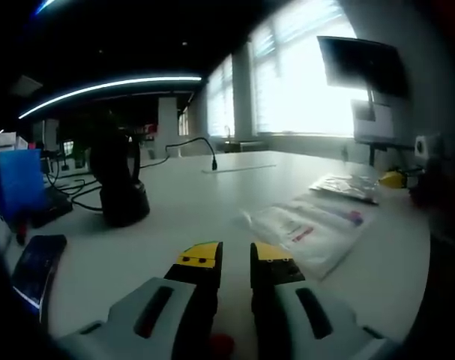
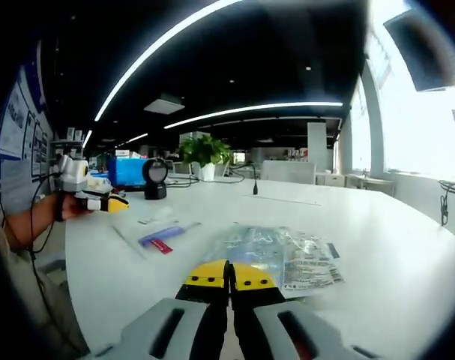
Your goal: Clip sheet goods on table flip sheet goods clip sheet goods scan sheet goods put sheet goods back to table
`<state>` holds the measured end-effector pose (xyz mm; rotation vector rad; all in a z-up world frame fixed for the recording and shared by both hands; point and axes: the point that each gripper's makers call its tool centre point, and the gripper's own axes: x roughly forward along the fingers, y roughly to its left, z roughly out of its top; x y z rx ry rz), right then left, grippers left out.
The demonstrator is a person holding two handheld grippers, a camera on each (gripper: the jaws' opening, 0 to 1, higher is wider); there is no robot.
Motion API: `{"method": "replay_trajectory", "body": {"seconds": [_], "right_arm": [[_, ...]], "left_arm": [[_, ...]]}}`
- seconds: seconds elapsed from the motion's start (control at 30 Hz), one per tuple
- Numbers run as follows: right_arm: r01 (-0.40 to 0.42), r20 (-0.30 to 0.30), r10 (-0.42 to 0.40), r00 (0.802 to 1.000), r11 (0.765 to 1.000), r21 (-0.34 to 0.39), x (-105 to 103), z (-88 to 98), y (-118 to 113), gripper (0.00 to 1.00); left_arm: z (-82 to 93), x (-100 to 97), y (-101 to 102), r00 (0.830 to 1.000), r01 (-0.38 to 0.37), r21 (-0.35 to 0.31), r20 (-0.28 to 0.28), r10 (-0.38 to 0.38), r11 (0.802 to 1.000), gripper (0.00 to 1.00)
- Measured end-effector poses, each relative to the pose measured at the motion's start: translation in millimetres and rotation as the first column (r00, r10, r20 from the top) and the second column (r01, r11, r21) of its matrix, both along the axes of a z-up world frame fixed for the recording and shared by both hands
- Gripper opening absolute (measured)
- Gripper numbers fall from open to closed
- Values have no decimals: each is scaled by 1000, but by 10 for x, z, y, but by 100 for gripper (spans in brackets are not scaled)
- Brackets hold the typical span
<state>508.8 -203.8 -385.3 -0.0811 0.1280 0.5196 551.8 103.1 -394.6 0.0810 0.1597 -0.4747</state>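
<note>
White worktop (image 2: 377, 247) under strip lights carries the sheet pack (image 2: 283, 259), just ahead of the right hand-held gripper (image 2: 229, 276), jaws pressed together. Left hand-held gripper (image 1: 235, 259) hovers slightly spread. Part the right jaws, come in low, bite the near edge.

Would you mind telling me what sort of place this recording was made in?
Most likely an open-plan office or lab: a large white table with cables, long ceiling light strips, a wall-mounted monitor beside bright windows, and a potted plant farther back.

print on sheet goods (image 2: 287, 259) too blurred to read
</note>
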Motion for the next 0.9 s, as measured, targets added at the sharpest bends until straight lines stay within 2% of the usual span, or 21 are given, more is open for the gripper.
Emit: {"method": "replay_trajectory", "body": {"seconds": [0.17, 0.33, 0.57, 0.73, 0.9], "right_arm": [[-3, 3, 3, 1000, 1000, -21, -1, -15, 17, 0], [-5, 2, 5, 1000, 1000, -21, -13, -15, 30, 0], [-5, 2, 5, 1000, 1000, -27, -3, -18, 34, 0], [-5, 6, 6, 1000, 1000, -31, -6, -14, 39, 0], [-8, 10, 8, 1000, 1000, -29, -14, -5, 47, 0]], "left_arm": [[7, -3, -6, 1000, 10, -25, -15, -11, 1000, 7], [-12, 26, 4, 997, 23, -82, -67, -28, 996, 8], [-104, 30, -69, 989, 55, -70, -131, -64, 996, 13], [-97, 36, -70, 988, 58, -63, -138, -67, 996, 14], [50, 34, -104, 990, 66, -89, -119, -76, 994, 15]]}}
